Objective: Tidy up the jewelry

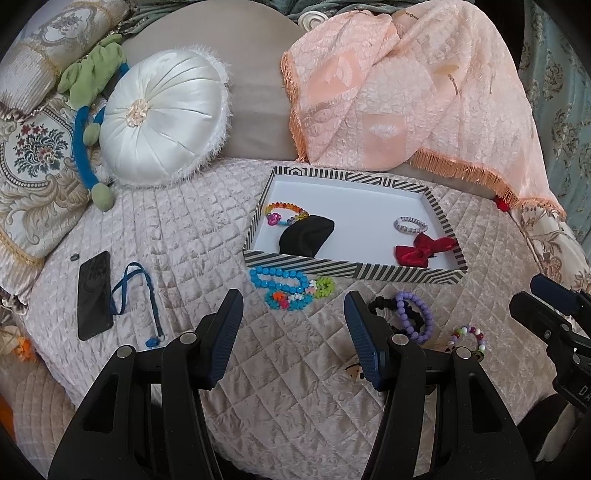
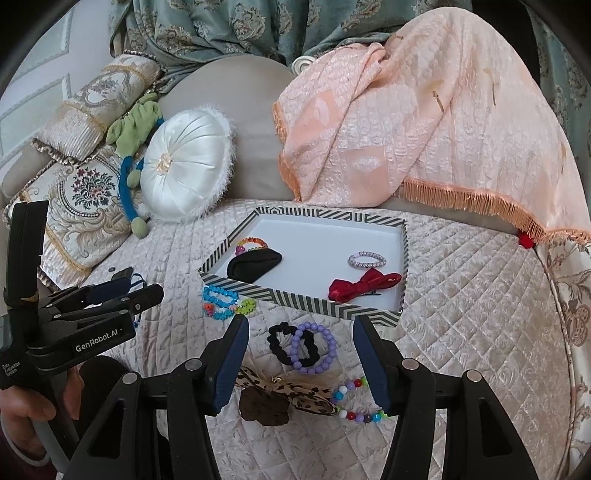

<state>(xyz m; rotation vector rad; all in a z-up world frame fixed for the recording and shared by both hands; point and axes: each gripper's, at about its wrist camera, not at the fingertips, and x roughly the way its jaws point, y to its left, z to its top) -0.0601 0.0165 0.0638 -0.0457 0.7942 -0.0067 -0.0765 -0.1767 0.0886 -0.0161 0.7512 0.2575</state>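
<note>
Where a quilted bed cover (image 2: pixel 461 314) spreads below cushions and curtains, both grippers hover with fingers spread, holding nothing: left gripper (image 1: pixel 293 306), right gripper (image 2: pixel 301 332). Between the right fingers lie a purple bead bracelet (image 2: pixel 314 347) and black scrunchie (image 2: pixel 280 341). Beyond sits a striped tray (image 2: pixel 295 297) holding a red bow (image 2: pixel 364 283).

Home bedroom or sitting room, quilted cover (image 1: pixel 295 369), satin cushion (image 1: pixel 162 118), brocade pillows (image 2: pixel 77 192), damask curtains (image 2: pixel 221 29)
</note>
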